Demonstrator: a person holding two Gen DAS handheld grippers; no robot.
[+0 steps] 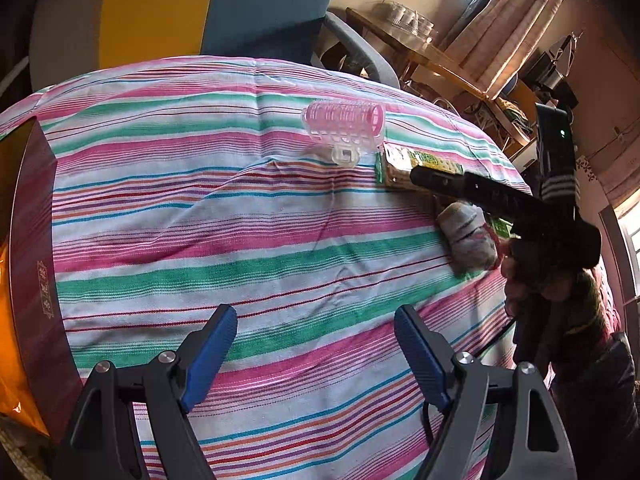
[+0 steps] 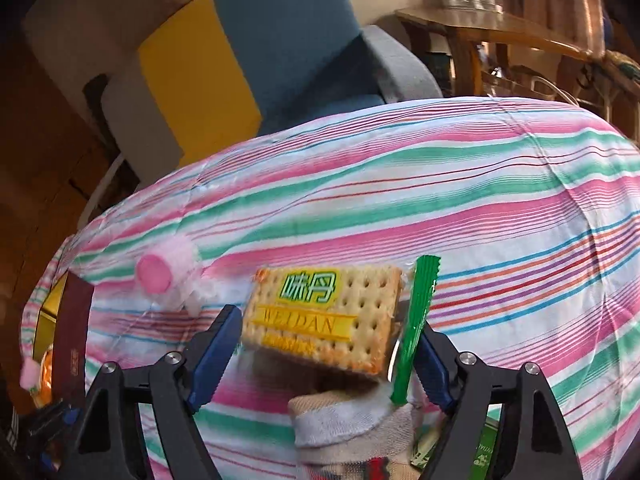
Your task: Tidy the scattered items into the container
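- Two sets of tongs over a striped cloth [image 1: 240, 216] that covers the worktop.
- Left tongs [image 1: 316, 354]: blue pads spread wide, nothing btwn them, hovering above bare cloth near the front edge.
- Right tongs [image 2: 330, 354]: pinching the cracker packet [image 2: 320, 316] by its two ends, one pad on the plain end, the other by the green crimped seal. Packet sits tilted and looks lifted off the cloth, though the left view can't confirm that.
- Packet reads "WEIDAN" in yellow w/ green characters above; crackers show through the clear wrap.
- Rolled sock [image 2: 352, 424], grey-white w/ a beige cuff, lies on the cloth right under the packet. In the left view it sits just beside the right tongs' black body.
- Pink hair roller [image 1: 344, 126] w/ a clear clip lies on its side on the cloth, just beside the packet, towards the far edge. Touching or apart, can't tell.
- Container: dark maroon box [image 1: 34, 264] w/ an orange lining at the left edge of the worktop, well apart from the packet, sock and roller. A pink-and-orange item shows inside it in the right view, too blurred to name.
- Behind the worktop: blue chair [image 2: 288, 36], yellow panel [image 1: 156, 8], wooden side table [image 2: 480, 26] w/ a rack on top.
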